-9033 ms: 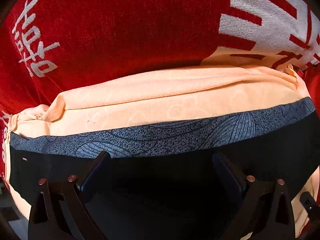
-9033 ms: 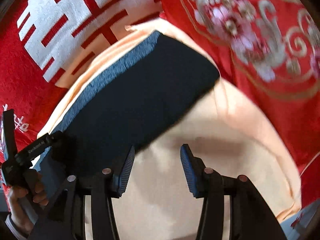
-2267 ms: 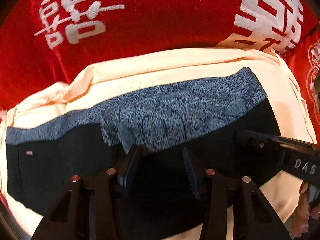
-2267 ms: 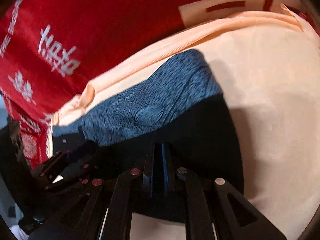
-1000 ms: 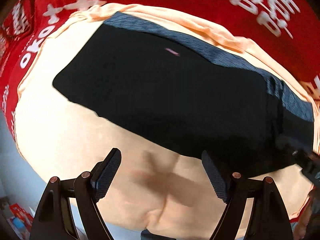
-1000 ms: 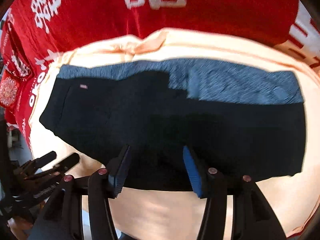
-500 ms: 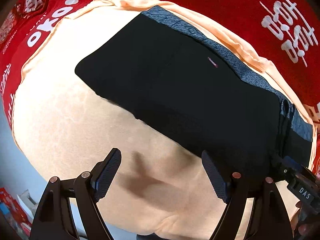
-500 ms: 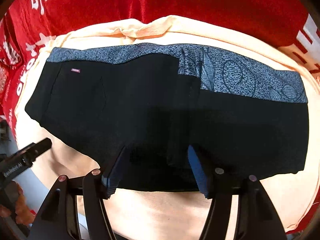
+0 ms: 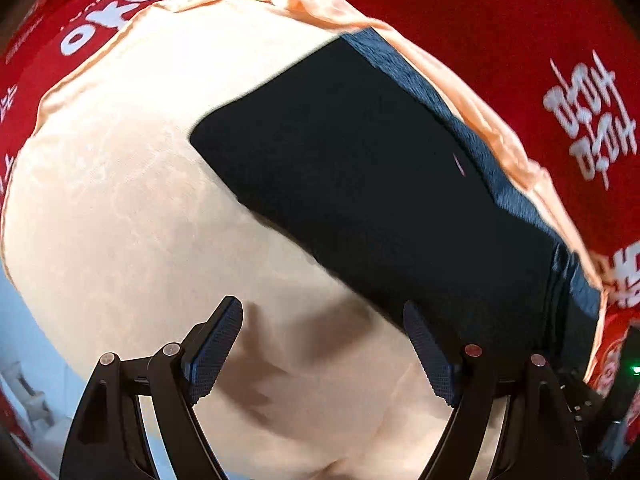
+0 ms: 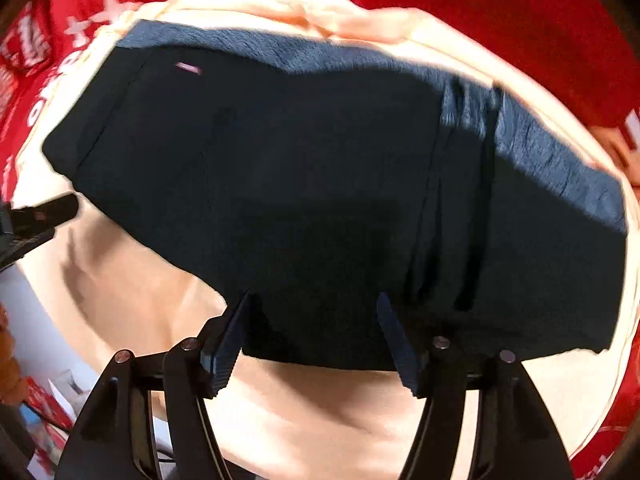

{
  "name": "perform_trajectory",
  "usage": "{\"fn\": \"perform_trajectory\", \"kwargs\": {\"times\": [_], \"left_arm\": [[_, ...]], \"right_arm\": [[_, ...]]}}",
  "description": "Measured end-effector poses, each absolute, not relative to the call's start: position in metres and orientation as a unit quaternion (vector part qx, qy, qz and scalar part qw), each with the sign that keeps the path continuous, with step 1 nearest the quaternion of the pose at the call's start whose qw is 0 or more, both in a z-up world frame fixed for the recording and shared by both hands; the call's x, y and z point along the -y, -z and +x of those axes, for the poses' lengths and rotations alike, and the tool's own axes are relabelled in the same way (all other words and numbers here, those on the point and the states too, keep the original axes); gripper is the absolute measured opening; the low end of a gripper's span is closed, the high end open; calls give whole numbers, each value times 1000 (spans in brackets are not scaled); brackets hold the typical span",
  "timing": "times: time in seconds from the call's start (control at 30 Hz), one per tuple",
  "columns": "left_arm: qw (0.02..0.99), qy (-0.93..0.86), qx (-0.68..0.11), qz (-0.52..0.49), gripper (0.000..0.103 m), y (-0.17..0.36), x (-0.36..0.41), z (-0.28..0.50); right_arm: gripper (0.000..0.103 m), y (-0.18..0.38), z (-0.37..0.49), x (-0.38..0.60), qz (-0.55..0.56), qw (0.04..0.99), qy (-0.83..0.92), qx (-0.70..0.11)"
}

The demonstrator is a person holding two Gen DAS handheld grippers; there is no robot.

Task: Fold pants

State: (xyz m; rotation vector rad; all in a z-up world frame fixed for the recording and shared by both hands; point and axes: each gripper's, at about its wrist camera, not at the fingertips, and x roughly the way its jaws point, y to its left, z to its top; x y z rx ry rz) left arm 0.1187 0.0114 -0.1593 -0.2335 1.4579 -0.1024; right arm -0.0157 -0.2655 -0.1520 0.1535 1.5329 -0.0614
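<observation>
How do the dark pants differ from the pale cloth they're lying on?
The pants are black with a blue-grey patterned band along one edge; the peach cloth is one plain pale colour. The pants are folded into a compact block, while the peach cloth is spread out wide beneath them, reaching past them on all sides. Both are soft fabric, lying on the red printed cover.

Black pants (image 10: 320,184) with a mottled blue-grey band (image 10: 560,152) along one edge, its pattern too blurred to read. They carry a tiny pinkish label (image 10: 188,67). Peach-cream cloth (image 9: 132,200) underneath, faintly patterned, perhaps floral. Around it a red cover (image 9: 500,20) with white lettering. Black tongs (image 9: 320,356) with dark-blue ribbed pads (image 9: 214,348).
</observation>
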Motion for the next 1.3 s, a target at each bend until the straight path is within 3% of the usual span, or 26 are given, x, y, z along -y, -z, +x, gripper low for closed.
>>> {"fn": "perform_trajectory", "kwargs": {"times": [0.17, 0.87, 1.0, 1.23, 1.3], "left_arm": [[742, 58, -648, -164, 84, 155, -28, 123], [725, 150, -584, -333, 84, 172, -33, 154], [748, 174, -567, -298, 84, 155, -16, 161], [739, 117, -604, -274, 84, 178, -3, 173], [749, 97, -608, -246, 80, 175, 6, 174]], "right_arm": [[78, 155, -16, 259, 53, 719, 18, -693], [79, 156, -21, 255, 47, 724, 22, -688], [79, 156, -20, 260, 55, 724, 18, -688], [78, 146, -14, 268, 62, 720, 5, -691], [78, 134, -8, 272, 72, 723, 0, -687]]}}
